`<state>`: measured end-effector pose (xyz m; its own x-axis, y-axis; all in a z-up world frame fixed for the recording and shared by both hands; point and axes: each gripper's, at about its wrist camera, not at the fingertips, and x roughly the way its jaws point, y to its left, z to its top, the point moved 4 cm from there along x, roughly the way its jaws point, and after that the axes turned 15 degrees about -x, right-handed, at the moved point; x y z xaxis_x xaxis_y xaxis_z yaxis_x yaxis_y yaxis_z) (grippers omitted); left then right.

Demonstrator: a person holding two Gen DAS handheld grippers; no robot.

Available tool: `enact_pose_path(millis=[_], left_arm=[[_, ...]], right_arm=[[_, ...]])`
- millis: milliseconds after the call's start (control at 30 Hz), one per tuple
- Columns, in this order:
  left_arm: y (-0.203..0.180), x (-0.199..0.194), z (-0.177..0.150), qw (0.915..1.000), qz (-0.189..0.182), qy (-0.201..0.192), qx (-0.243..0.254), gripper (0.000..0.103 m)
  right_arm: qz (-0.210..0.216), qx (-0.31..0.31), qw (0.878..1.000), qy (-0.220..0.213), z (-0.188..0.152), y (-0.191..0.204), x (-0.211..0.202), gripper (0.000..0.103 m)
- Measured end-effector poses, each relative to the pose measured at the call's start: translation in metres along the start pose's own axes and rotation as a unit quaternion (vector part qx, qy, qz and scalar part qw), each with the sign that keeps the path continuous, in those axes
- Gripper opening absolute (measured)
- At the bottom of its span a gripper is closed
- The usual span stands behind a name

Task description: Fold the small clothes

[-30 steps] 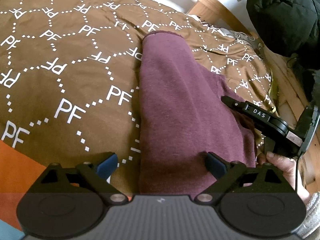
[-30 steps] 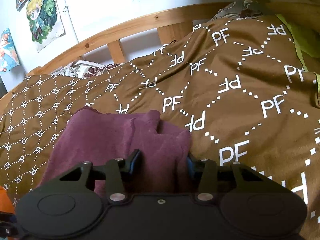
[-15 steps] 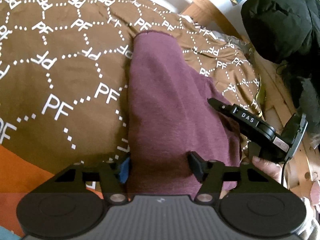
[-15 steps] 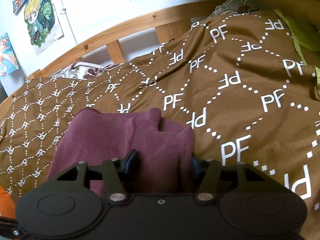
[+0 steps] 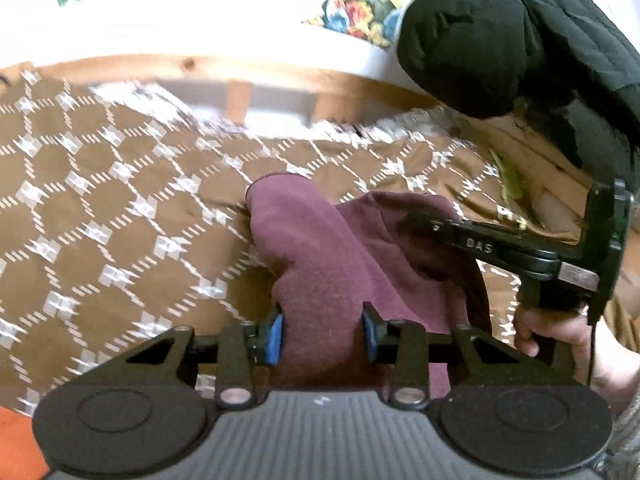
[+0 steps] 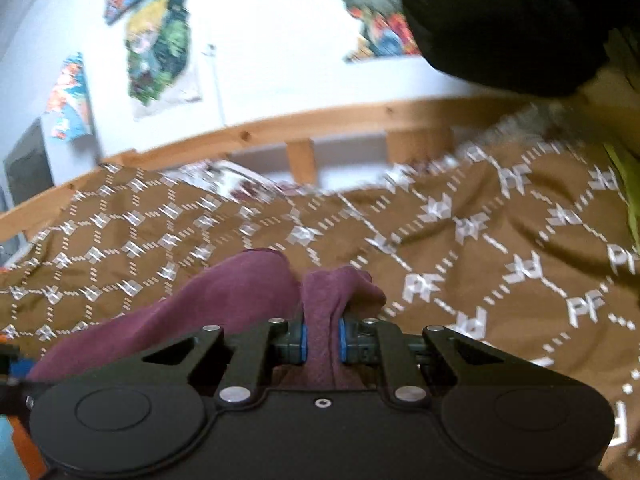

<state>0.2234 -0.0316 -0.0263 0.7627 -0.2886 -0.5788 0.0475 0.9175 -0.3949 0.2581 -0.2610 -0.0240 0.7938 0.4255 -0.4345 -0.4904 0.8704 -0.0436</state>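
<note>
A brown bedspread point(image 5: 120, 240) printed with white letters covers the bed, with a wooden bed frame point(image 6: 320, 128) and a wall of posters point(image 6: 160, 48) behind. A black jacket point(image 5: 520, 32) hangs at the upper right. On the bedspread lies a maroon garment point(image 5: 332, 256), bunched and raised at its near edge. The left gripper point(image 5: 322, 334) clamps a thick fold of it; the right gripper point(image 6: 322, 340) pinches a narrower fold tight.

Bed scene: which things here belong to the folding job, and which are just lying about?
In the job: maroon garment, left gripper, right gripper, both clamped on it.
Lying about: brown patterned bedspread, black jacket, wall posters, wooden bed rail.
</note>
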Motion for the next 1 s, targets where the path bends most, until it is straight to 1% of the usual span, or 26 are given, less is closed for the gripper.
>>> enact_pose_path(millis=[133, 233, 333, 433, 533, 633, 700, 767, 867, 933, 1000], left_arm=[[0.025, -0.023, 0.011, 0.9982, 0.035, -0.046, 0.013, 0.041], [0.047, -0.029, 0.012, 0.9958, 0.063, -0.066, -0.005, 0.042], [0.072, -0.025, 0.008, 0.9933, 0.09, -0.062, -0.039, 0.042], [0.092, -0.017, 0.001, 0.9912, 0.097, -0.043, -0.079, 0.042], [0.102, -0.012, -0.005, 0.9894, 0.101, -0.037, -0.098, 0.043], [0.108, -0.01, -0.009, 0.9888, 0.102, -0.031, -0.104, 0.046], [0.111, -0.008, -0.011, 0.9878, 0.105, -0.027, -0.112, 0.05], [0.116, -0.007, -0.015, 0.9858, 0.113, -0.022, -0.122, 0.052], [0.121, -0.006, -0.019, 0.9838, 0.121, -0.018, -0.132, 0.057], [0.122, -0.006, -0.02, 0.9831, 0.124, -0.017, -0.133, 0.058], [0.122, -0.007, -0.019, 0.9826, 0.125, -0.015, -0.136, 0.06]], right_arm=[[0.02, -0.008, 0.999, -0.033, 0.021, 0.029, 0.011, 0.014], [0.039, -0.013, 0.998, -0.039, 0.031, 0.052, 0.028, 0.014], [0.054, -0.03, 0.998, -0.023, 0.034, 0.076, 0.05, 0.014], [0.062, -0.044, 0.997, 0.002, 0.029, 0.09, 0.067, 0.014], [0.051, -0.037, 0.998, 0.016, 0.019, 0.089, 0.073, 0.014], [0.048, 0.003, 0.998, 0.034, 0.009, 0.076, 0.079, 0.014], [0.059, 0.04, 0.996, 0.05, 0.002, 0.066, 0.085, 0.017], [0.059, 0.06, 0.995, 0.054, -0.002, 0.06, 0.087, 0.023], [0.058, 0.07, 0.994, 0.055, -0.004, 0.056, 0.088, 0.028], [0.057, 0.069, 0.994, 0.057, -0.004, 0.057, 0.088, 0.033], [0.056, 0.066, 0.995, 0.058, -0.003, 0.058, 0.089, 0.034]])
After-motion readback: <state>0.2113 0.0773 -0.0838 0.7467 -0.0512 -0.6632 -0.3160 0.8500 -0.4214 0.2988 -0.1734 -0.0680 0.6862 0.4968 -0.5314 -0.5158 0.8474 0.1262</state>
